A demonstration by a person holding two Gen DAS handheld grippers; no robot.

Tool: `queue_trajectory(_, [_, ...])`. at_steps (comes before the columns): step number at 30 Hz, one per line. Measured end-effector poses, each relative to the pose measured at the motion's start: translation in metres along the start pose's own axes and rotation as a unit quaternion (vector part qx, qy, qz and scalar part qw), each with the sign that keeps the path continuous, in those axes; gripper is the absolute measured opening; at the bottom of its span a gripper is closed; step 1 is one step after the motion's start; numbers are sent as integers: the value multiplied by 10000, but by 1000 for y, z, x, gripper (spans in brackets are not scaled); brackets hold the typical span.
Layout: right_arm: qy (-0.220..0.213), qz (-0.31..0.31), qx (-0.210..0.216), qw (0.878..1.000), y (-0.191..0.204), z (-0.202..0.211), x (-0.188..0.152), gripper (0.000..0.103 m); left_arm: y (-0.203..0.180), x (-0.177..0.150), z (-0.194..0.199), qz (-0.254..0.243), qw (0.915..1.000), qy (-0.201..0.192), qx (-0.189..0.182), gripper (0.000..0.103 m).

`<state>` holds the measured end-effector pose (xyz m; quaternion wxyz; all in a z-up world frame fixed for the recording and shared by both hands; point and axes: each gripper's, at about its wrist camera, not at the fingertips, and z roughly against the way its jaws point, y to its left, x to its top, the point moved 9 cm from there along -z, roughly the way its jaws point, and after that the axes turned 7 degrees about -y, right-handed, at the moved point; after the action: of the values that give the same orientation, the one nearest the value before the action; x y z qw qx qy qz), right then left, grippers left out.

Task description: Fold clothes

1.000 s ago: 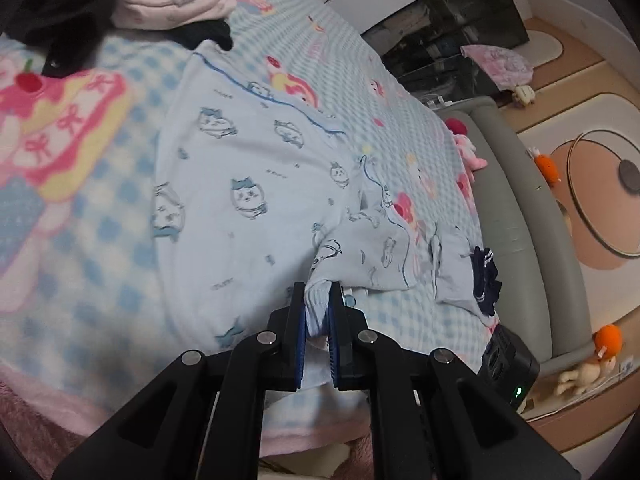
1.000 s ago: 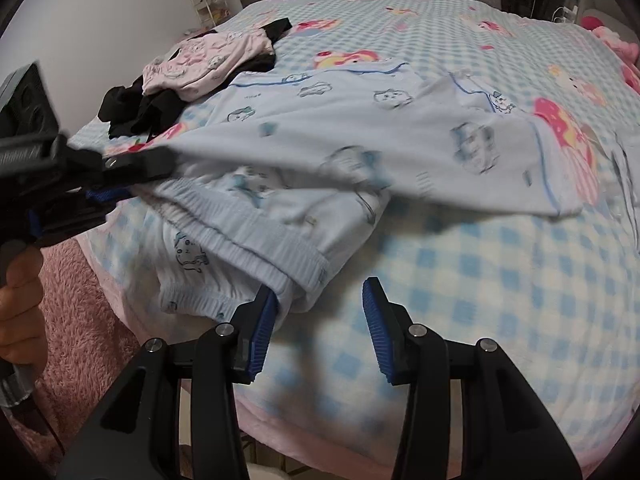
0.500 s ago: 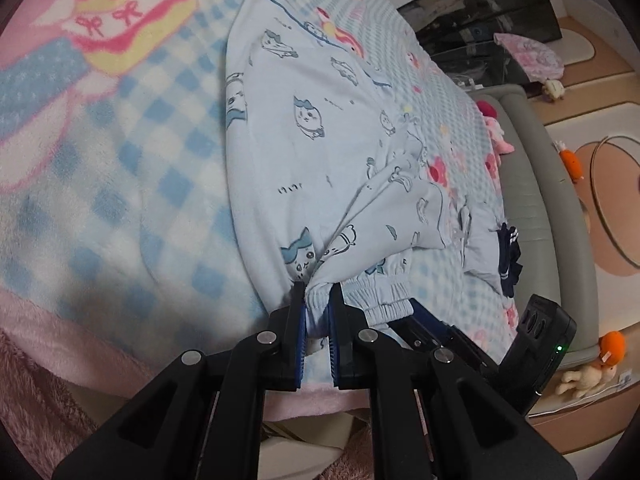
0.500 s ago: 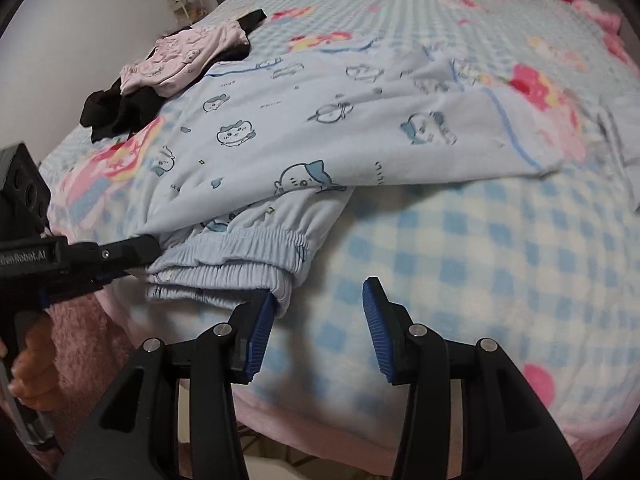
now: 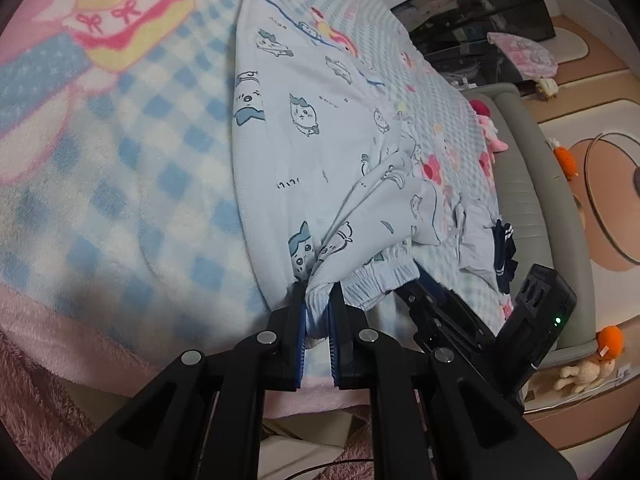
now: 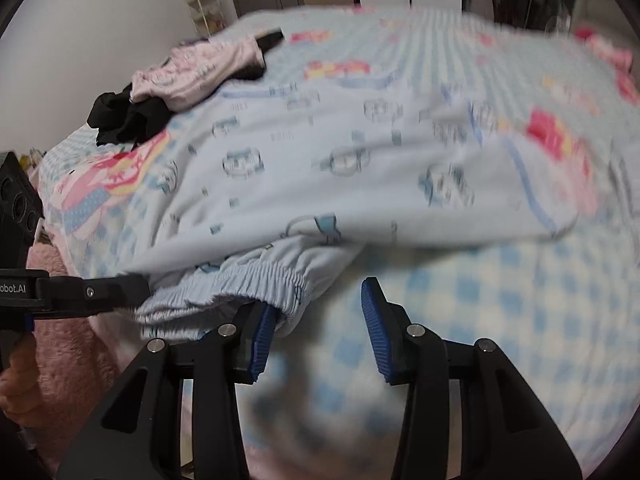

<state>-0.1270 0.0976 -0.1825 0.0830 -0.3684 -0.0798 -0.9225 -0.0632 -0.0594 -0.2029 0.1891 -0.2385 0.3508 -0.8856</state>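
Observation:
Light blue pajama pants (image 5: 304, 148) with cartoon prints lie folded lengthwise on the checked bed blanket (image 5: 120, 184). My left gripper (image 5: 318, 300) is shut on the pants' elastic waistband at the bed's near edge. The pants also show in the right wrist view (image 6: 320, 184), blurred. My right gripper (image 6: 316, 312) is open, its left pad beside the waistband (image 6: 248, 280), gripping nothing. The left gripper (image 6: 136, 284) shows there at the left, and the right gripper (image 5: 416, 280) shows in the left wrist view by the waistband.
A pile of pink (image 6: 196, 72) and black clothes (image 6: 124, 116) lies at the far corner of the bed. Another pale blue garment with a dark piece (image 5: 504, 252) lies by the grey bed rail (image 5: 524, 184). Toys and a round mat (image 5: 616, 200) are on the floor.
The pants have been pulled toward the bed's near edge and lowered flat. My right gripper stays open by the waistband. The left grip has held.

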Motion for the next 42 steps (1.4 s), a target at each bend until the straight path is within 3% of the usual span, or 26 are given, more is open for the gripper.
queue_trajectory(3, [-134,389,-380,9984,4,-1,-5,42,11,-3,-9,80,9998,85,154,13])
queue_trajectory(6, [260,270,-403,9985,-3,-21,-32,42,26,-10,-21,364,9986,355,148,13])
queue_trajectory(11, [308,-253,18,9992,-10,-6,-26,46,19,-11,-18,182,9992,324,136,16])
queue_trajectory(14, [461,-271,221,9983,-6,10,-23,46,20,-11,-19,274,9990,326,93,16])
queue_trajectory(20, [312,-723,735,9942,-4,34,-20,46,24,-11,-18,542,9977,379,-162,16])
queue_trajectory(23, [373,-895,500,9940,-13,20,-11,46,18,-11,-14,417,9984,320,-204,16])
queue_trajectory(26, [439,-1000,581,9923,-14,6,-4,46,18,-11,-12,382,9986,316,-182,17])
queue_trajectory(30, [773,-905,243,9926,-19,-12,-20,46,22,-12,-11,405,9985,344,-128,17])
queue_trajectory(32, [795,-1022,283,9912,-25,-13,-31,47,24,-13,-11,408,9985,357,-98,17])
queue_trajectory(37, [661,-1171,255,9906,-29,-1,-28,47,14,-11,-3,271,9989,362,105,18])
queue_trajectory(39, [461,-1300,443,9894,-25,8,-16,47,7,-8,0,174,9992,315,187,18])
queue_trajectory(42, [465,-1061,442,9923,-15,5,-13,47,-2,-6,1,-188,9987,219,427,18])
